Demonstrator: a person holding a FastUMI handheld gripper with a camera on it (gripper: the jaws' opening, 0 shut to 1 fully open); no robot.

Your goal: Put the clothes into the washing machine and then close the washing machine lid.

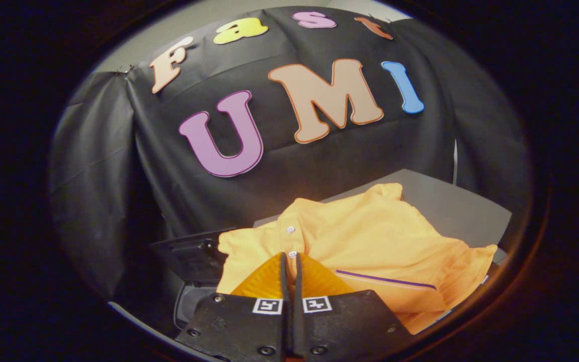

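Note:
An orange polo shirt with white buttons and a thin purple stripe lies bunched just ahead of my fingers, spreading away to their right. My gripper has its fingers pressed almost together, and their tips pinch the shirt's button placket. To the left of the shirt, a dark glossy part of the washing machine shows, with its raised lid edge and a darker opening below it. The shirt covers the rest of the machine.
A grey flat surface lies under and behind the shirt on the right. The booth's black cloth wall stands close behind everything and hangs down on the left.

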